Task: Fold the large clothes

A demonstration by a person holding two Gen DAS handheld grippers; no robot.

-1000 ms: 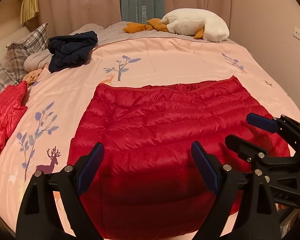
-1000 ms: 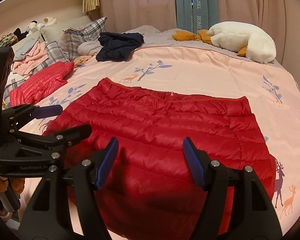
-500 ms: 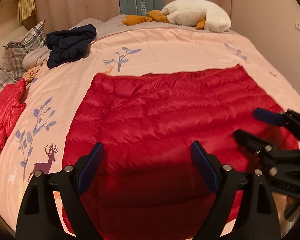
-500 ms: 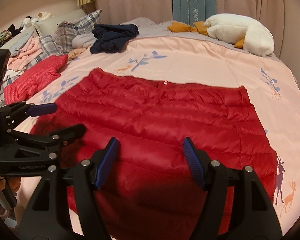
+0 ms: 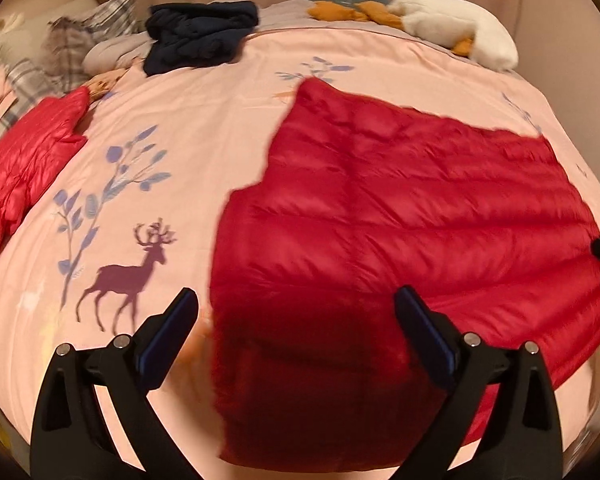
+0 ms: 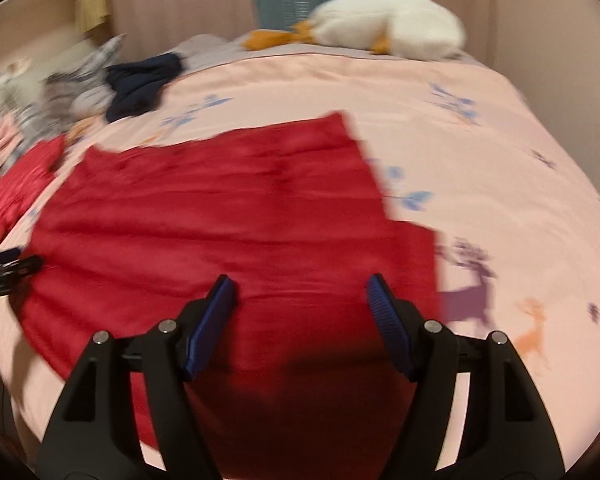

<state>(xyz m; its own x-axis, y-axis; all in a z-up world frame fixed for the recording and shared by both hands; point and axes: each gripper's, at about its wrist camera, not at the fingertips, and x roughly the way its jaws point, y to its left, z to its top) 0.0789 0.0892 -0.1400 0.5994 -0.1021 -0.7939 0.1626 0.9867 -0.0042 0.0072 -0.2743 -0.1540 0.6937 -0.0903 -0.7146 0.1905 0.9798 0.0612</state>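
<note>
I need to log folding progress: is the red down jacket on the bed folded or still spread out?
Partly folded. The red down jacket lies flat on the pink bedspread as a stepped block, no sleeves sticking out.

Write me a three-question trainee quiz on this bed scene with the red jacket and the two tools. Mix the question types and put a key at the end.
1. True or false: the left tool is clamped on the red down jacket.
2. Which lies at the far edge of the bed? A) white plush goose B) a laptop C) a pair of shoes
3. Fill in: the dark purple animal printed on the pink bedspread beside the jacket is a ____.

Key:
1. False. Its jaws stand open, nothing pressed between them; the right tool is also open.
2. A
3. deer
</note>
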